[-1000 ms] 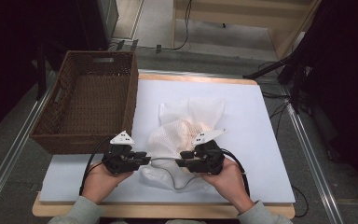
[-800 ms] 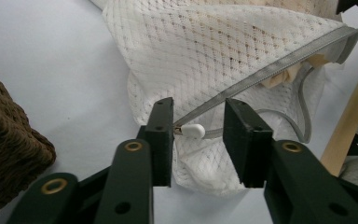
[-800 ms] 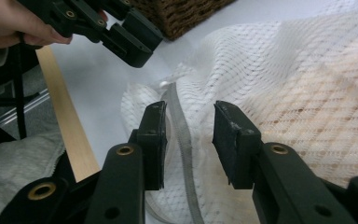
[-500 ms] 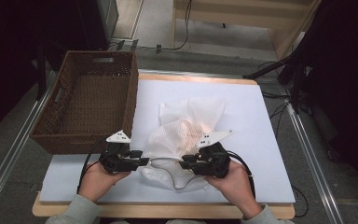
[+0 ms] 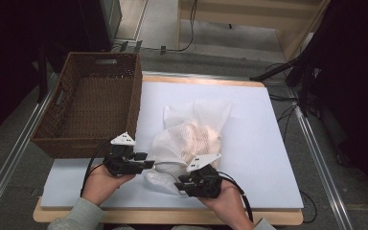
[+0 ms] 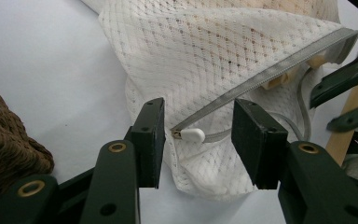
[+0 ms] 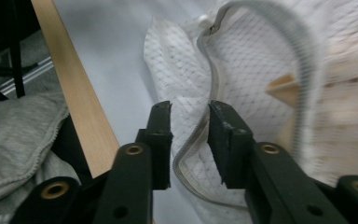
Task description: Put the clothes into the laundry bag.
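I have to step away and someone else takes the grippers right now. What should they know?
Left gripper: open, jaws either side of the white zipper pull, not closed on it.
Right gripper: open, jaws around the grey zipper edge near the table's front.
Mesh bag: lies mid-table, partly unzipped, wooden pieces inside; basket sits to its left.
Left to do: grip the pull and the edge, then work the zipper.
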Demonstrator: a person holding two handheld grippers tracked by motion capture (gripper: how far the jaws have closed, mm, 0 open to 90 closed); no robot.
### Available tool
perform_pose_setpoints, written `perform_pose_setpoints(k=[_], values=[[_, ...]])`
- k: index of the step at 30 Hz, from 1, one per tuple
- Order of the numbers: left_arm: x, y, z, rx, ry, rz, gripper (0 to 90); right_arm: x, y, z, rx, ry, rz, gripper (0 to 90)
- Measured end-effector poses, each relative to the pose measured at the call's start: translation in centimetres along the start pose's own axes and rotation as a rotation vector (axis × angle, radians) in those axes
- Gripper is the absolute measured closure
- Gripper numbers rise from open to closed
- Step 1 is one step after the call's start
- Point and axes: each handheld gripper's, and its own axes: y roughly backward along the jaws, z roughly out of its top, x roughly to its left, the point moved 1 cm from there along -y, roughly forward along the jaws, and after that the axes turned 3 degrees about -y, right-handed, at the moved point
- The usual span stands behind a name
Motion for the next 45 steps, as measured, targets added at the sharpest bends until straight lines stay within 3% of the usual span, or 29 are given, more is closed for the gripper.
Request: perform_pose_setpoints(k=[4, 8, 10, 12, 14, 20, 32, 36, 42, 45], values=[[0.0, 0.0, 0.1, -0.001, 0.0, 0.0, 55.0, 0.2, -1.1, -0.6, 0.014, 0.002, -0.008, 67.1], [0.0, 0.0, 0.1, 0.002, -0.002, -0.003, 55.0, -0.3, -2.1, -1.0, 0.042, -0.008, -0.047, 67.2], [0.0, 0.0, 0.0, 0.0, -0.002, -0.002, 55.0, -0.6, -2.5, -1.1, 0.056, -0.008, -0.061, 70.4], [0.0, 0.0, 0.0, 0.0, -0.001, 0.002, 55.0, -0.9, -2.8, -1.1, 0.075, -0.023, -0.064, 80.3], [0.1, 0.0, 0.0, 0.002, -0.001, 0.002, 55.0, -1.1, -2.5, -0.8, 0.085, -0.047, -0.06, 88.5], [0.0, -0.1, 0.0, 0.005, -0.004, 0.004, 54.9, -1.5, -1.7, -0.1, 0.071, -0.061, -0.059, 89.9], [0.3, 0.1, -0.1, -0.001, 0.011, 0.013, 54.7, -0.9, 1.7, 3.7, -0.043, -0.003, -0.05, 90.0], [0.4, 0.1, -0.2, 0.006, 0.009, 0.013, 54.4, -1.1, 2.2, 4.7, -0.066, 0.013, -0.071, 89.9], [0.5, 0.2, -0.2, 0.007, 0.014, 0.013, 53.8, -1.8, 1.7, 4.0, -0.035, -0.018, -0.024, 88.3], [0.6, 0.4, -0.3, 0.005, 0.014, 0.014, 53.2, -1.5, 1.6, 4.0, -0.032, -0.011, 0.012, 80.7]])
